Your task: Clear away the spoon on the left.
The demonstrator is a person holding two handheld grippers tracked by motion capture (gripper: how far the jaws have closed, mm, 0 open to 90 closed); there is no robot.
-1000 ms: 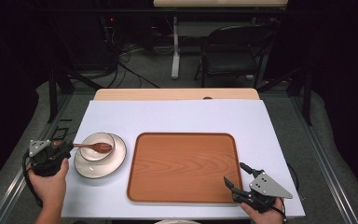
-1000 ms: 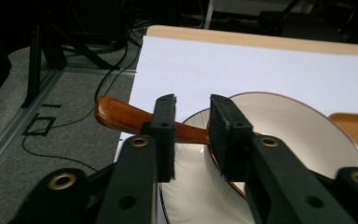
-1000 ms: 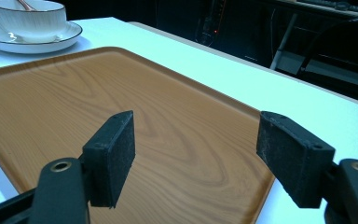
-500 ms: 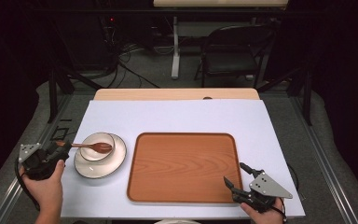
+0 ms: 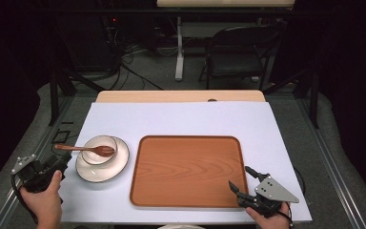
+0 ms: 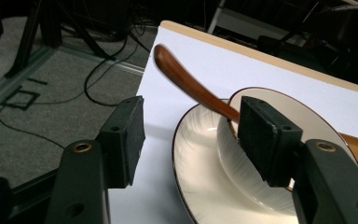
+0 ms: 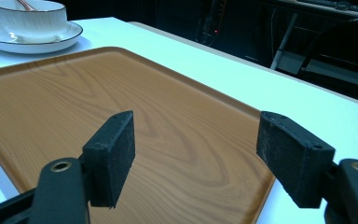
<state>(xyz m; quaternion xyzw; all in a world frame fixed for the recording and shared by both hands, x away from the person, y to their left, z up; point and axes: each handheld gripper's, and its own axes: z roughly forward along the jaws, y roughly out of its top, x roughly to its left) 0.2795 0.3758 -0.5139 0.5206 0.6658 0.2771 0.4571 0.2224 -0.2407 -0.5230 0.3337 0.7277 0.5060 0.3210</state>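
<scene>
While right gripper stays spread at tray | left gripper retreated from saucer, jaws spread

Even overhead light brightens the white counter; the surroundings fall dark. Soft sheen lies on the plate. The wooden spoon shows motion blur; near black gripper parts look soft.

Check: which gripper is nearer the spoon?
Left. The left gripper sits just off the spoon handle's end, jaws open; the right gripper is across the tray, at its near right corner.
</scene>
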